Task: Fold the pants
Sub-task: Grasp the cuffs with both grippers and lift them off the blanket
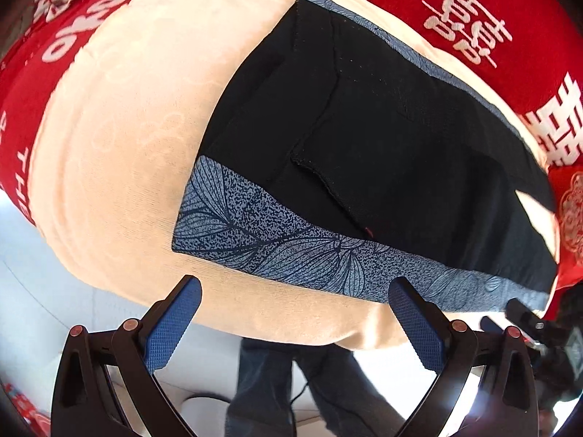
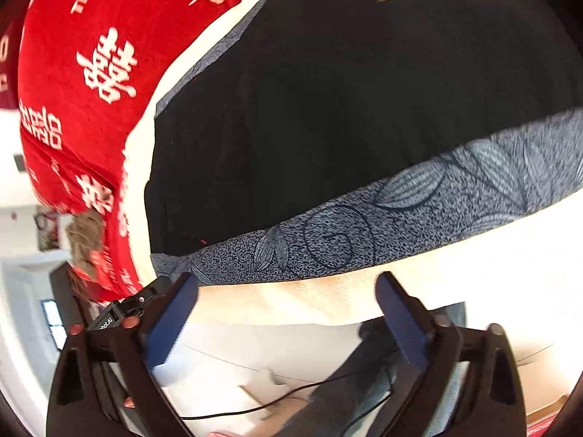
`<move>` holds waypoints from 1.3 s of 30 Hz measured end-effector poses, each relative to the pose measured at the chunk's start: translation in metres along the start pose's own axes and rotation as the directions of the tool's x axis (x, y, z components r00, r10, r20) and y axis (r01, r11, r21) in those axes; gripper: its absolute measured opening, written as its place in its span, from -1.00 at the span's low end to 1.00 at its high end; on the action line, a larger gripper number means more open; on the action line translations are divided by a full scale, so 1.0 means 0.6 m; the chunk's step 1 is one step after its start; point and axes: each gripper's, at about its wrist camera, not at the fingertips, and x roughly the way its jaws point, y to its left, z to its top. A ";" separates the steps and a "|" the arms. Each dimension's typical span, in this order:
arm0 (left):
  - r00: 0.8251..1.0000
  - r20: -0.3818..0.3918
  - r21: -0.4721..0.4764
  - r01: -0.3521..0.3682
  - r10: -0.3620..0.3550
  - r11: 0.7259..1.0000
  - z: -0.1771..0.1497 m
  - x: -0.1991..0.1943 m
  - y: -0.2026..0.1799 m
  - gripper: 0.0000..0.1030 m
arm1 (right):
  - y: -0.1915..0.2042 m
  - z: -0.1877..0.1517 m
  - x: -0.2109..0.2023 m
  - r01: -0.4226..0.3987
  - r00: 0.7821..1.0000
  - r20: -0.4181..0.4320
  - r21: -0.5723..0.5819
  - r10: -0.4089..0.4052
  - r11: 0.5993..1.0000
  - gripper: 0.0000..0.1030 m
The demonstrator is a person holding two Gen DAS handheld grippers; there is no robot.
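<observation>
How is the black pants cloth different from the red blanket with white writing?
The pants are black with a blue-grey leaf-print band; the red blanket carries white characters. The pants lie folded on the cream cover; the blanket runs along its far side. Both are soft fabric.

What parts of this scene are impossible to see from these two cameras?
- Pants: the far end, cut off by the right wrist view's edge; layers underneath hidden by the top layer.
- Cream blanket: under the pants, covered.
- Red blanket lettering: cut off by the frame.
- Floor below: blurred, glare in the right wrist view.
</observation>
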 end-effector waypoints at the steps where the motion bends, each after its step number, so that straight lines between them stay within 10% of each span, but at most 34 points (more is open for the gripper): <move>1: 1.000 -0.006 -0.004 0.010 -0.010 1.000 -0.002 0.004 0.001 1.00 | -0.012 -0.001 0.004 -0.024 1.000 -0.008 0.025 0.024 0.999 0.62; 12: 0.997 -0.034 0.035 0.068 -0.067 0.997 -0.019 0.033 -0.014 1.00 | -0.094 -0.012 0.104 -0.369 0.924 -0.035 0.184 0.381 0.911 0.60; 21: 0.990 -0.066 -0.041 0.126 -0.128 0.991 -0.026 0.043 0.001 1.00 | -0.049 -0.008 0.144 -0.473 0.875 -0.024 0.167 0.483 0.865 0.60; 28: 0.984 -0.041 -0.092 0.168 -0.172 0.982 -0.035 0.034 0.021 1.00 | -0.020 0.016 0.132 -0.490 0.868 -0.005 0.148 0.496 0.859 -0.65; 34: 0.939 -0.001 -0.187 0.336 -0.343 0.923 -0.032 0.029 0.032 1.00 | -0.005 0.002 0.091 -0.527 0.847 -0.018 0.112 0.532 0.842 -0.68; 39: 0.940 0.040 -0.197 0.341 -0.340 0.919 -0.006 0.045 0.022 0.98 | -0.010 0.000 0.088 -0.518 0.851 -0.035 0.103 0.524 0.849 -0.68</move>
